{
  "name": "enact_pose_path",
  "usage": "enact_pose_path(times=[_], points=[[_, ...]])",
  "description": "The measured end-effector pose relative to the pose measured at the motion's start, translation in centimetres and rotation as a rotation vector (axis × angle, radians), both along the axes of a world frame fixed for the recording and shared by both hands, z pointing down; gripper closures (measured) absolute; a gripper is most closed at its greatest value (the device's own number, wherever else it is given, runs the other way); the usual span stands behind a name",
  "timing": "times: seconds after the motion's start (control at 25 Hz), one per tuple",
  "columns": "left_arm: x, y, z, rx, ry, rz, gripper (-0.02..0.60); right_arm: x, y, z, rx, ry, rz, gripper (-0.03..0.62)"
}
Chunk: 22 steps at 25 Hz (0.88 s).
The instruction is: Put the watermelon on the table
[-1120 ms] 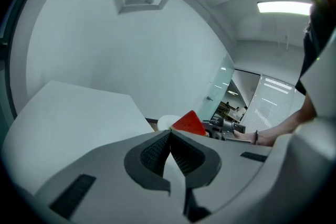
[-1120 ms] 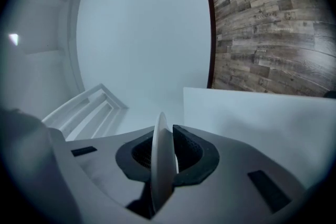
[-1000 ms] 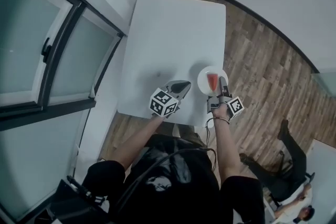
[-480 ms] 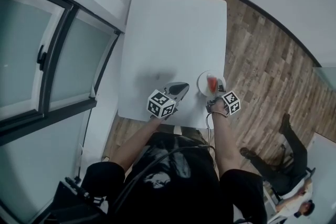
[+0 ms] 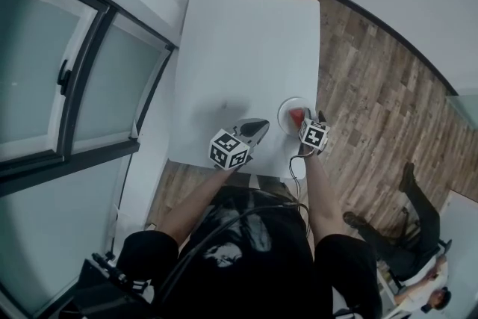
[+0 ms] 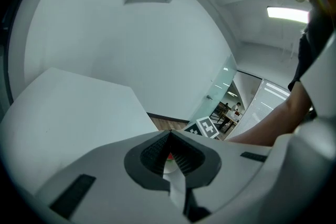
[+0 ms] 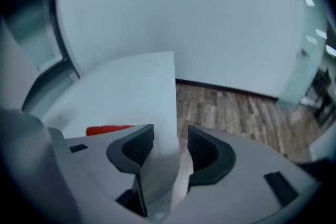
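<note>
My right gripper [image 5: 308, 123] has just sprung open with nothing between its jaws. The watermelon [image 5: 296, 116] sits released on the plate [image 5: 284, 110], right of frame centre. The left gripper [image 5: 256, 126] is clenched and empty. Looks placed; I only need to back away.

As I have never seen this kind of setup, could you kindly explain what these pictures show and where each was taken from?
There is no robot: a person holds hand-held tongs in each hand. The wide picture comes from a camera on the person's head, looking down at a white table. The other two come from cameras riding on the tongs. The left tongs are shut and empty. The right tongs have just been opening; they stand apart with nothing between them. A red watermelon slice lies on a white plate on the table, beside the right tongs.
</note>
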<state>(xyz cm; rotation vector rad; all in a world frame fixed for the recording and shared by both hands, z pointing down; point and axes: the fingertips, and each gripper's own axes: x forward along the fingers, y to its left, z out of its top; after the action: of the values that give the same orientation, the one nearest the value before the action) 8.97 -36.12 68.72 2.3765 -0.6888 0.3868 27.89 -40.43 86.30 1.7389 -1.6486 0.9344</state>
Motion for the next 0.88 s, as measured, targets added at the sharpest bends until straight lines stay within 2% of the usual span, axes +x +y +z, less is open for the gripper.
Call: enact_pose_path(times=[0.08,0.16,0.36,0.56,0.72,0.88], points=[[0.0,0.8,-0.4,0.009,-0.003,-0.013,0.578,-0.1,0.6,-0.6,-0.001,0.144,-0.132,0.407],[-0.1,1.7,-0.7,0.02,-0.007,-0.027,0.578,-0.6,1.5,-1.6,0.027,0.183,-0.205,0.407],[0.3,4.5,-1.6,0.067,-0.04,-0.045,0.578,-2.3,5.5,-7.1,0.178,0.102,-0.223,0.41],[0.1,8.3,-1.6,0.089,-0.081,-0.081,0.578,-5.1,10.0,-13.6,0.333,0.05,-0.283,0.497],[0.9,12.5,-1.1,0.064,-0.087,-0.054,0.577,-6.4,14.4,-14.2,0.319,0.041,-0.311,0.545],[1.1,15.0,-2.1,0.136,-0.122,0.03,0.577,-8.4,18.2,-16.3,0.355,0.004,-0.298,0.546]])
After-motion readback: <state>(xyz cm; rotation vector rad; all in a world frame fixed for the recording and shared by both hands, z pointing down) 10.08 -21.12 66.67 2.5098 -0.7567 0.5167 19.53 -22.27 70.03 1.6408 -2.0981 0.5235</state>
